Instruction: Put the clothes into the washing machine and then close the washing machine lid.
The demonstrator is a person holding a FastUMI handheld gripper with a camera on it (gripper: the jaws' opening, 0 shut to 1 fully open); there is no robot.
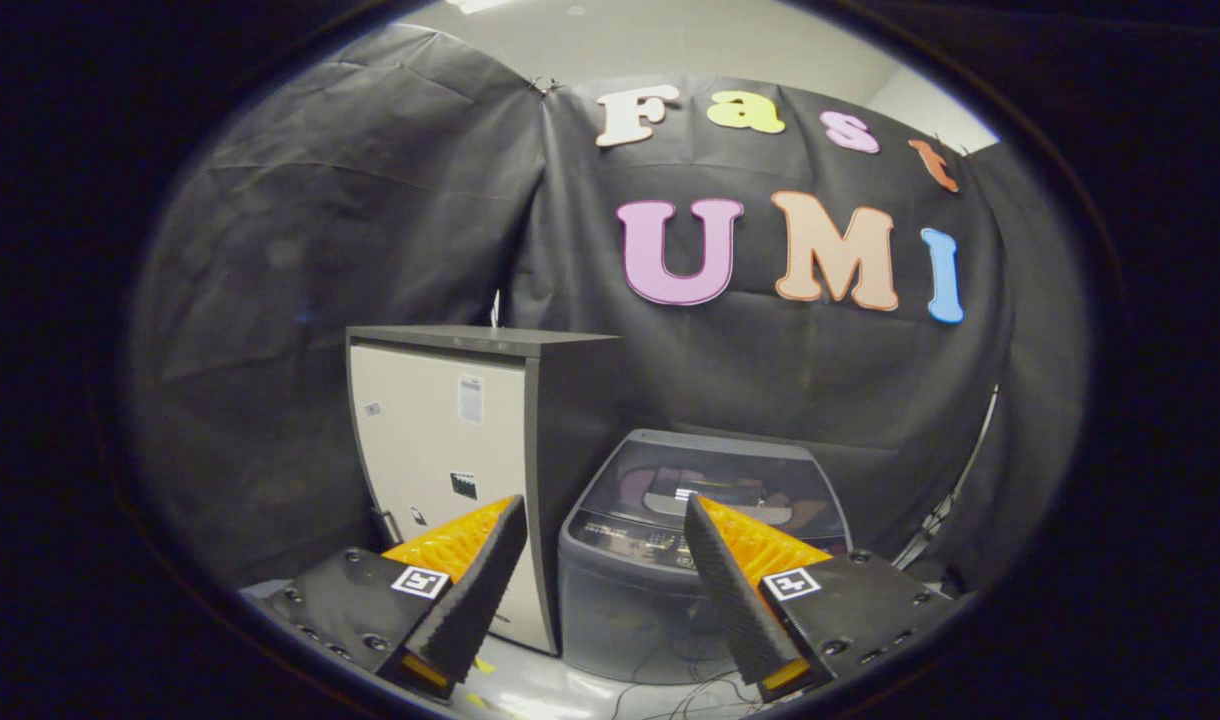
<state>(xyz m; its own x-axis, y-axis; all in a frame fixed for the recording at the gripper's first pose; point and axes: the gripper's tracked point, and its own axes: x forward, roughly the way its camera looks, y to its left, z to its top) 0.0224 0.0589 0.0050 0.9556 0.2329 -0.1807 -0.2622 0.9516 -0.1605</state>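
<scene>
Gripper [605, 520] spread wide, holding nothing; washer [705, 560] beyond its fingers, lid [720, 480] apparently down, beside a tall cabinet [450, 440].

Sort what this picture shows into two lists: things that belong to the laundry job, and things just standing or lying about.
Belongs to the job:
- washing machine, beyond the fingers
- its lid, looks closed, with reflections on it
- gripper, fingers apart, holding nothing

Just about:
- tall cabinet, beside the machine
- loose wires on the floor in front
</scene>
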